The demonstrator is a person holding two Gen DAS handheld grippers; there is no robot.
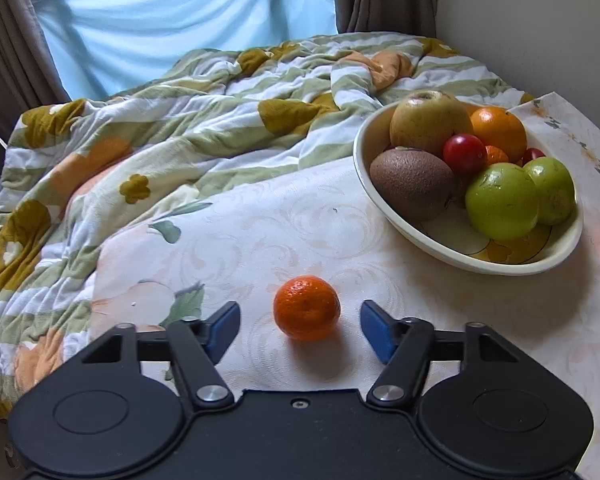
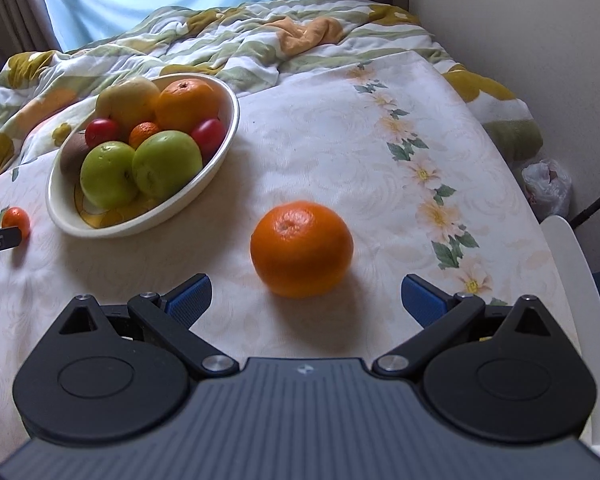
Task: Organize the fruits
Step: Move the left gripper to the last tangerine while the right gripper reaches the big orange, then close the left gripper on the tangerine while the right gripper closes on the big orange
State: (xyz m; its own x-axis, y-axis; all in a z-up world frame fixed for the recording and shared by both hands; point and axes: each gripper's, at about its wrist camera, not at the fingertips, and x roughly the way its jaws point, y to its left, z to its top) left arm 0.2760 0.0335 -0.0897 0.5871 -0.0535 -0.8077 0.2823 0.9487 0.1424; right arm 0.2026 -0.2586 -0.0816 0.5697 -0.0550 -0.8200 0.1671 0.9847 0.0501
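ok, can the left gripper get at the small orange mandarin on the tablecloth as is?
Probably yes. The left gripper is open, the small orange mandarin sits between its blue fingertips, and nothing lies between them.

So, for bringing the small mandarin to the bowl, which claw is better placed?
Left. The left claw is open with the small mandarin between its fingers; the right claw faces the big orange.

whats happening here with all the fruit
A person is gathering fruit with two tools. The left hand-held gripper is open around a small orange mandarin on the floral tablecloth, not yet gripping it. The right hand-held gripper is open just short of a large round orange. The cream oval bowl between them already holds apples, a kiwi and other fruit.
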